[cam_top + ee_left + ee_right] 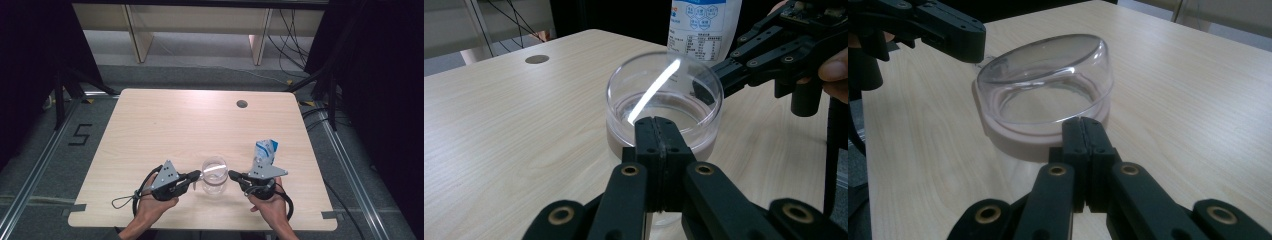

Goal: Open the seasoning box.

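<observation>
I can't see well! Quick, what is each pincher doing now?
Left gripper: shut, pinching the near rim of the clear glass bowl.
Right gripper: shut, pinching the bowl's opposite rim.

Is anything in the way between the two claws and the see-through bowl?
Nothing visible is in the way. The left claw and the right claw each sit right at the rim of the clear bowl, on opposite sides. The blue-and-white pouch stands behind the right claw, off to the side.
</observation>
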Demonstrator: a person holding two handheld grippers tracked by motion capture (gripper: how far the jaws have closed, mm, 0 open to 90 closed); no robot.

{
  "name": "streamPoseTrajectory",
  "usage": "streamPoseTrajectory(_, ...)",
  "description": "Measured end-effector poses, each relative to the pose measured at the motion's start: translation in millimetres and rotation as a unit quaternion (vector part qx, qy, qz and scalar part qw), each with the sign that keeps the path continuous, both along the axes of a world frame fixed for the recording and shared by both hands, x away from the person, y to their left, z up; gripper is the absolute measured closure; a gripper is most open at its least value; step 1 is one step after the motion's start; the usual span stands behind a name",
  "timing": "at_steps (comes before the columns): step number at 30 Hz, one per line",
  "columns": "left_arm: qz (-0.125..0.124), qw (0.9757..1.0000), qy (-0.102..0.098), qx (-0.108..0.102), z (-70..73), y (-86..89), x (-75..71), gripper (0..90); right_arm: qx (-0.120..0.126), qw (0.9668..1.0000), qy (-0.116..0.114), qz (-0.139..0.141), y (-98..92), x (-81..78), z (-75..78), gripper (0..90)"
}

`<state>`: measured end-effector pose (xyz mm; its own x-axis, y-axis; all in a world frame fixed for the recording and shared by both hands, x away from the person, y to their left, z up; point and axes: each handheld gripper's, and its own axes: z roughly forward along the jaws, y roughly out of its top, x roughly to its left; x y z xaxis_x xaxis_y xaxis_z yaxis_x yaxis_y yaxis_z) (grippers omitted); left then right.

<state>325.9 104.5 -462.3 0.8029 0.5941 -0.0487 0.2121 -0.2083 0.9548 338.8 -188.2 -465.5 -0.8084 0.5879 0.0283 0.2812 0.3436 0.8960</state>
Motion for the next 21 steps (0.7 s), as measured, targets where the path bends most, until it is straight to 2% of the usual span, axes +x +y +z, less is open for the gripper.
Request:
streamPoseTrajectory(2,0.004,1.0,0.003,0.005,0.6,1.0,-0.4,88.6,-0.006,1.0,-0.004,-0.002,0.0,-0.2,0.6,90.0)
streamPoseTrajectory(5,-0.001,1.0,0.004,-0.005,-0.3,0.3,0.4,86.2,-0.003,1.0,-0.005,0.001,0.7,0.1,1.1,90.0)
streamPoseTrajectory(7,-0.001,1.0,0.003,-0.007,-0.7,-0.2,-0.1,82.5,-0.004,0.9998,-0.018,-0.005,-0.1,0.1,2.8,90.0)
streamPoseTrajectory(9,0.001,1.0,0.004,0.001,-0.1,0.6,-1.1,81.5,-0.001,0.9999,-0.01,0.002,0.7,-1.2,4.8,90.0)
streamPoseTrajectory(11,-0.002,1.0,0.004,0.0,-0.4,0.8,-0.8,81.1,0.0,0.9997,-0.024,-0.002,0.3,-1.3,7.0,90.0)
streamPoseTrajectory(13,-0.002,1.0,0.005,-0.001,-0.5,0.9,-0.7,81.1,0.005,0.9998,-0.02,-0.003,1.6,-2.6,8.2,90.0)
streamPoseTrajectory(14,-0.006,1.0,0.004,-0.006,-1.1,0.6,0.0,81.0,0.0,0.9999,-0.017,0.003,1.7,-2.8,9.3,90.0)
streamPoseTrajectory(15,-0.006,0.9999,0.005,-0.006,-1.1,0.7,0.0,80.7,-0.001,0.9994,-0.034,0.003,1.6,-1.9,9.8,90.0)
streamPoseTrajectory(16,-0.004,1.0,0.007,-0.001,-0.5,1.3,-0.6,80.0,0.001,0.9997,-0.026,0.003,2.5,-3.1,10.5,90.0)
streamPoseTrajectory(17,-0.004,1.0,0.007,-0.004,-0.7,1.4,-0.7,79.0,0.003,0.9995,-0.032,0.0,3.4,-3.3,10.5,90.0)
streamPoseTrajectory(19,-0.004,0.9999,0.011,-0.007,-0.7,2.6,-1.0,74.9,0.0,0.9999,-0.015,0.001,4.0,-5.4,12.3,90.0)
streamPoseTrajectory(20,-0.008,0.9998,0.012,-0.013,-1.0,3.2,-0.8,72.8,-0.001,0.9996,-0.028,0.002,4.1,-4.2,12.5,90.0)
streamPoseTrajectory(21,-0.011,0.9997,0.013,-0.018,-0.8,4.0,-1.4,70.6,-0.001,0.9995,-0.031,0.005,4.7,-3.8,12.6,90.0)
